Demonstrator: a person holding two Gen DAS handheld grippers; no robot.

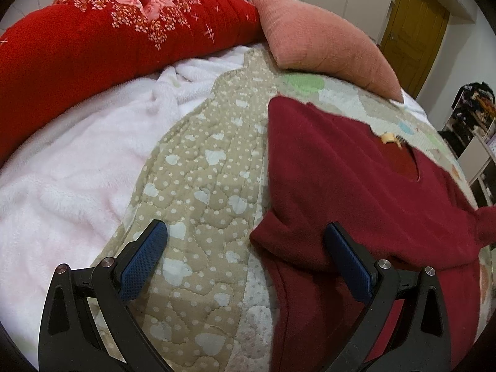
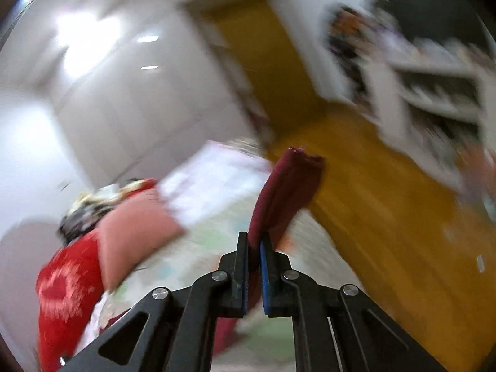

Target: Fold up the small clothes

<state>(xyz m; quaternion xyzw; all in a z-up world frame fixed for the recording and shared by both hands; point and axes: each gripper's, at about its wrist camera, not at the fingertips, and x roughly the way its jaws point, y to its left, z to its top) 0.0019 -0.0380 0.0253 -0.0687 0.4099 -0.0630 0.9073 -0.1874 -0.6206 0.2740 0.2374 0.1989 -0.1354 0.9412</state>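
A: Left wrist view: what lies on the bed (image 1: 214, 167)?
B: From the left, a white fleece blanket (image 1: 74, 167), then the dark red garment (image 1: 334, 179) spread toward the bed's right edge. The left claw (image 1: 248, 241) gapes wide, holding nothing.
A: And the right claw (image 2: 254, 248)?
B: Clamped on a fold of that garment, lifted.

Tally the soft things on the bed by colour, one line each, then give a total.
Dark red: 1, the sweater
Bright red: 1, the floral quilt
Pink: 1, the cushion
White: 1, the fleece blanket
Beige: 1, the dotted bedcover
Total: 5
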